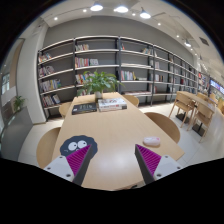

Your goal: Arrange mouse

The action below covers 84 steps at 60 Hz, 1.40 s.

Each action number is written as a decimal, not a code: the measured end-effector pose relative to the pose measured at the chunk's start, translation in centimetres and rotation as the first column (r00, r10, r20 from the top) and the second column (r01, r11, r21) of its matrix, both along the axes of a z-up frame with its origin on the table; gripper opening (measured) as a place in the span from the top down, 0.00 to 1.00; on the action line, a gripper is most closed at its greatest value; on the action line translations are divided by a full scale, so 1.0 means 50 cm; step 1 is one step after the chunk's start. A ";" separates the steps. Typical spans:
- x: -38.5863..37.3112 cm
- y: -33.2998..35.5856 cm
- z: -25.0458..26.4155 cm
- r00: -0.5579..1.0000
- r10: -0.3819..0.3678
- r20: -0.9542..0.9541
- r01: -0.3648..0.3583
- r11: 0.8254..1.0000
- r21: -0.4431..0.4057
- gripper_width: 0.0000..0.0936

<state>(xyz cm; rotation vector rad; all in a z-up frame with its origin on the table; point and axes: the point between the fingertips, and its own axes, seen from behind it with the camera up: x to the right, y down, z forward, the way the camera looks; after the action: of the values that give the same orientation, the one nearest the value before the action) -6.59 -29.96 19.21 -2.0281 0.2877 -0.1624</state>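
The two-finger gripper (pixel 110 160) hung released above the pale wooden table (pixel 105 125), its magenta-padded fingers (pixel 150 160) spread wide with nothing but bare tabletop between them. The small, pale, rounded computer mouse (pixel 151 141) lay on the table just ahead of the right finger's tip — at about one o'clock from the midpoint between the fingertips, apart from both pads. Its long axis seemed to run roughly crosswise to the fingers, though it showed too small to be sure. The coming move, by my judgement, turned on that offset: the gripper would need to shift rightward and forward to bring the mouse between the fingers. Farther off, at twelve o'clock, a leafy green potted plant (pixel 99 82) and a stack of books (pixel 111 102) stood at the table's far end, with dark bookshelves (pixel 100 60) beyond and wooden chairs (pixel 165 125) around.
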 end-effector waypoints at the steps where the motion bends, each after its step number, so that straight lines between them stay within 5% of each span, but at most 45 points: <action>1: -0.001 -0.001 -0.002 1.000 0.005 -0.001 -0.005 1.000 -0.002 0.08; 11: 0.071 -0.013 -0.128 0.999 0.048 0.002 -0.048 0.998 -0.038 0.08; 28: 0.309 -0.056 -0.238 0.999 0.018 0.041 -0.011 0.986 -0.168 0.08; 42: 0.499 0.037 -0.350 0.996 0.078 0.050 -0.064 0.969 -0.238 0.10; 69: 0.592 0.261 -0.390 0.983 0.184 -0.025 -0.185 0.956 -0.229 0.10; 84: 0.601 0.313 -0.392 0.981 0.188 -0.048 -0.195 0.954 -0.228 0.33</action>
<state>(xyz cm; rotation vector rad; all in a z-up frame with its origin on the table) 23.46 -14.32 -0.41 -2.2778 0.0890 -0.0495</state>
